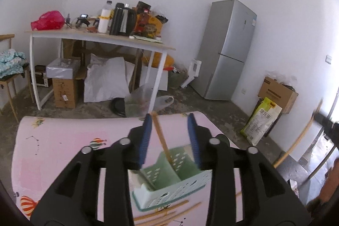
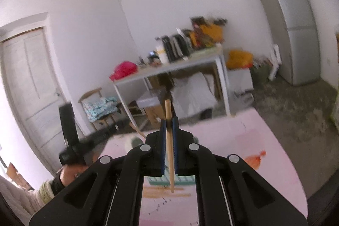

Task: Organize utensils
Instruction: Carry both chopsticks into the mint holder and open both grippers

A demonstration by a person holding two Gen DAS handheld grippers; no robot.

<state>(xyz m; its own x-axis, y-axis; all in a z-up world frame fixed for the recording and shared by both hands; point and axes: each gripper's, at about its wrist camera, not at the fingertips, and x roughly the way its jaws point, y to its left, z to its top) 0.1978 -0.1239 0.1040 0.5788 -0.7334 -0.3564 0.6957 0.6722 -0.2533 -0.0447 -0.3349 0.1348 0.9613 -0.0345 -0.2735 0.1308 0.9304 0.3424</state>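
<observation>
A mint-green perforated utensil holder (image 1: pixel 175 181) stands on the pink mat (image 1: pixel 63 151). One wooden chopstick (image 1: pixel 161 137) leans upright in its back compartment. Several more chopsticks (image 1: pixel 169 212) lie on the mat in front of it. My left gripper (image 1: pixel 170 118) is open above the holder, its blue pads on either side of the standing chopstick without touching it. My right gripper (image 2: pixel 169 120) is shut on a single wooden chopstick (image 2: pixel 169 141), held nearly upright above the holder (image 2: pixel 171 180) and the loose chopsticks (image 2: pixel 167 192). The right gripper and its chopstick also show blurred at the left wrist view's right edge (image 1: pixel 296 141).
Beyond the mat is a cluttered white table (image 1: pixel 101 39) with boxes and bags beneath it. A grey fridge (image 1: pixel 226 50), a cardboard box (image 1: pixel 277 92) and a rice bag (image 1: pixel 261 120) stand on the right. A chair (image 2: pixel 97 105) and a door (image 2: pixel 29 86) are on the left.
</observation>
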